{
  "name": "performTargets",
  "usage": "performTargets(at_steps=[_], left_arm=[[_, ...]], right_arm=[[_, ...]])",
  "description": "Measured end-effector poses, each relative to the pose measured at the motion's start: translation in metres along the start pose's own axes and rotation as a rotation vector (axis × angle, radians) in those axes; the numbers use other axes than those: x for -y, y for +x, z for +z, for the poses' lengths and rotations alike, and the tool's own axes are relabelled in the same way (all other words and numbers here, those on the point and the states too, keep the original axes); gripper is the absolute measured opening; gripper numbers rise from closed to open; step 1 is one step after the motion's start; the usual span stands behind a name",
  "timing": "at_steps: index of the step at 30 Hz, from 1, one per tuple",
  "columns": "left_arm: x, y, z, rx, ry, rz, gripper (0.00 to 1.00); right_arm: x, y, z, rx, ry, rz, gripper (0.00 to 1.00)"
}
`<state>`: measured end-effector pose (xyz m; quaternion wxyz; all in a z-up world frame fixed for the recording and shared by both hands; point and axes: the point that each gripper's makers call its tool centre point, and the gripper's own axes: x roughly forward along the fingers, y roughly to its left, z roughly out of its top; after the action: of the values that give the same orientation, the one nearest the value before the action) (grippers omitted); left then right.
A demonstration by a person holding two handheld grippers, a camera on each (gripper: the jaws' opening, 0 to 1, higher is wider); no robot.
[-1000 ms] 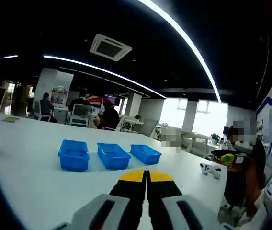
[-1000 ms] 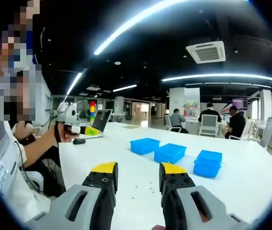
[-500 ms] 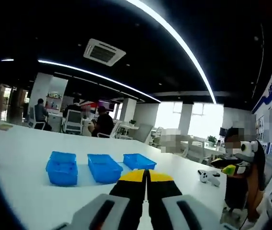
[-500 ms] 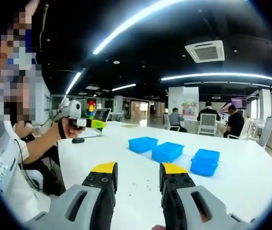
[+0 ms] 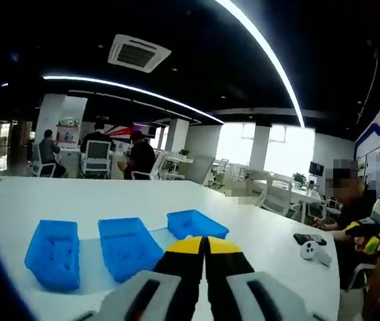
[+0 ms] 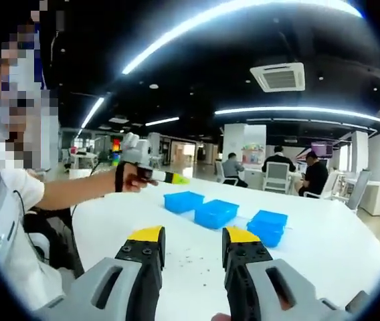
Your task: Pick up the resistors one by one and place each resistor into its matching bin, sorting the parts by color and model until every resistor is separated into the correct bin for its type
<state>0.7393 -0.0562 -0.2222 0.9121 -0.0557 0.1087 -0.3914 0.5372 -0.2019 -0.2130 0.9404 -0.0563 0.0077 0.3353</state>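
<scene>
Sorting not yet begun, judging by the scene: small dark resistors (image 6: 188,253) lie scattered on the white table (image 6: 324,241), near three blue bins (image 5: 129,245) set in a row, whose contents cannot be made out. Left gripper (image 5: 205,245), jaws pressed together and empty, hovers level just before the bins. Right gripper (image 6: 191,235), jaws parted and empty, points over the resistors
</scene>
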Motion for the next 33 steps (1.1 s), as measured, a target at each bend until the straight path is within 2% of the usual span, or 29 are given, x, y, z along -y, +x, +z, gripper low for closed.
performTargets(at_steps=[6,7,9,11,14,16,21,23,25,26,27,29,30,33], left_arm=[[0.015,0.069,0.004,-0.035,0.033,-0.028,0.04],[0.012,0.081,0.005,-0.037,0.074,-0.005,0.04],[0.01,0.101,0.003,-0.044,0.105,0.007,0.04],[0.005,0.127,-0.003,-0.063,0.057,0.025,0.04],[-0.001,0.155,-0.01,-0.095,0.074,0.053,0.04],[-0.005,0.171,-0.014,-0.115,0.057,0.063,0.04],[0.001,0.197,-0.03,-0.163,0.085,0.077,0.04],[0.0,0.204,-0.032,-0.165,0.095,0.091,0.04],[-0.001,0.208,-0.032,-0.152,0.071,0.107,0.04],[-0.001,0.209,-0.031,-0.135,0.071,0.113,0.07],[-0.001,0.211,-0.031,-0.135,0.069,0.117,0.14],[-0.002,0.212,-0.035,-0.139,0.077,0.121,0.34],[-0.003,0.211,-0.038,-0.147,0.093,0.124,0.39],[-0.006,0.206,-0.042,-0.165,0.117,0.136,0.43]], right_arm=[[0.005,-0.008,0.003,0.01,-0.006,-0.026,0.36],[0.006,-0.008,0.004,0.013,-0.006,-0.031,0.36],[0.008,-0.008,0.004,0.015,-0.006,-0.036,0.36],[0.008,-0.007,0.003,0.013,-0.005,-0.036,0.35],[0.007,-0.005,0.001,0.009,-0.007,-0.031,0.35],[0.007,-0.004,0.001,0.008,-0.006,-0.03,0.35],[0.007,-0.002,-0.002,0.004,-0.003,-0.033,0.35],[0.007,-0.001,-0.004,-0.001,-0.002,-0.032,0.35],[0.006,0.0,-0.004,-0.003,0.0,-0.029,0.35],[0.006,0.0,-0.005,-0.005,-0.002,-0.027,0.35],[0.006,0.0,-0.005,-0.006,-0.003,-0.027,0.35],[0.007,0.0,-0.007,-0.011,-0.004,-0.03,0.35],[0.008,0.0,-0.008,-0.016,-0.007,-0.038,0.35],[0.011,0.001,-0.01,-0.024,-0.008,-0.045,0.35]])
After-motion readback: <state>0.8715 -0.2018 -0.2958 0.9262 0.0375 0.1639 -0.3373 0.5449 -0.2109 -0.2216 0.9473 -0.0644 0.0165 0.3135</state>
